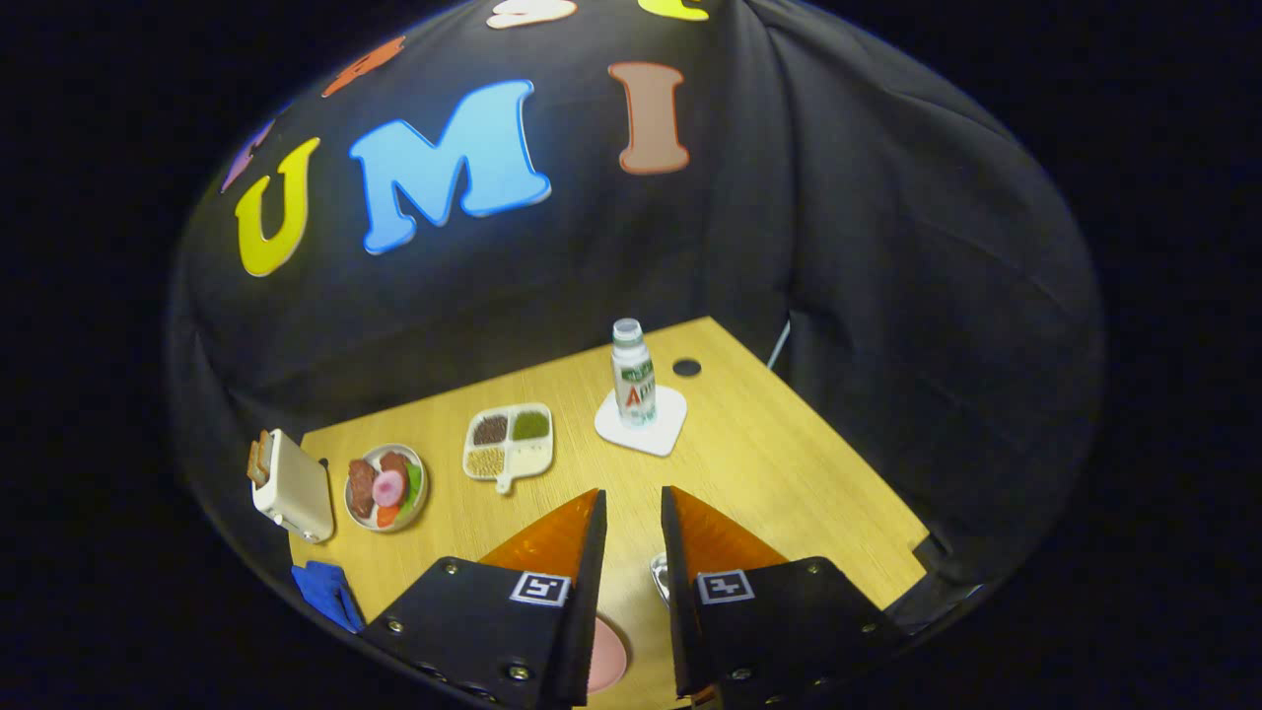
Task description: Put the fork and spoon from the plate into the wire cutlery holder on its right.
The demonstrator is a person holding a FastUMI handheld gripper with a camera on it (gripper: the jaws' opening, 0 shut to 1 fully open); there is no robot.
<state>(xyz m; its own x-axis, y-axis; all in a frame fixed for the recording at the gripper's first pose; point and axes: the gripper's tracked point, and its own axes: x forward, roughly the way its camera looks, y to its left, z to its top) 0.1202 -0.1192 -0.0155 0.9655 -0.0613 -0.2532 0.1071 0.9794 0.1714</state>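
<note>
My gripper point(633, 490) hangs above the wooden table point(789, 473), its two fingers a narrow gap apart with nothing pressed between them. Down in that gap, a slice of a pink plate point(606, 656) shows beside the left finger. A small silvery metal piece point(659, 577) peeks out at the inner edge of the right finger, right of the plate. I cannot tell whether it is the wire holder or a piece of cutlery. The fingers hide most of the plate and whatever lies on it.
Beyond the fingers stand a small bottle point(631, 370) on a white coaster point(663, 432), a divided dish of grains point(510, 441), a bowl of toy food point(386, 486) and a toaster point(291, 485). A blue cloth point(328, 595) lies at the table's left edge.
</note>
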